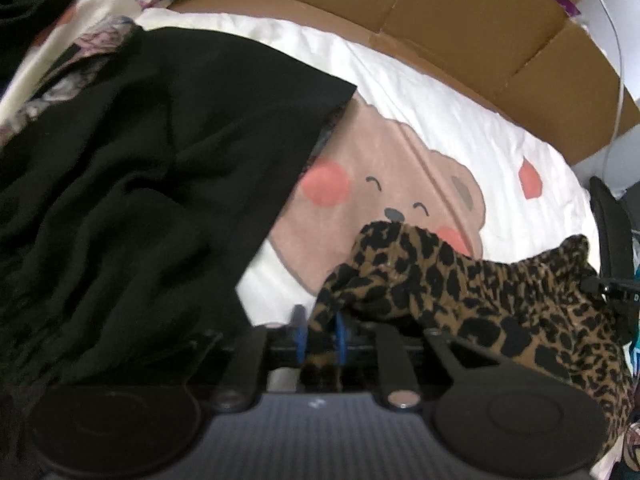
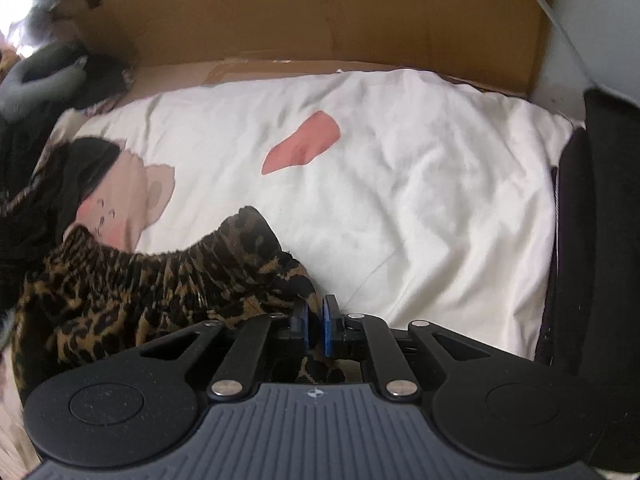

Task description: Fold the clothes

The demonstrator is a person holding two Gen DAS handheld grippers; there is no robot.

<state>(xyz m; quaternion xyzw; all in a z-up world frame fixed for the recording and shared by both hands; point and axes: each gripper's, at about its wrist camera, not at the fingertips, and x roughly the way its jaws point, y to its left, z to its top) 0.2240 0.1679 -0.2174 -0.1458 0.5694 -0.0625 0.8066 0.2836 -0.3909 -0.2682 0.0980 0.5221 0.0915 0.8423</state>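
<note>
Over bear sheet (image 2: 400, 184), L gripper (image 1: 320, 332) & R gripper (image 2: 316, 330) clamping leopard garment (image 1: 480, 300)

White bed cover (image 2: 420, 200) with bear print (image 1: 400, 184) and pink patches. Brown cardboard sheet (image 2: 320, 20) upright behind bed. Pale wall (image 1: 624, 20) at right, white cable (image 1: 620, 60) hanging. Black chair (image 2: 600, 220) beside bed.

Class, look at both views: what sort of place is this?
Probably a bedroom: a white bear-print bedcover, loose clothes such as the black garment, and cardboard along its far edge.
</note>
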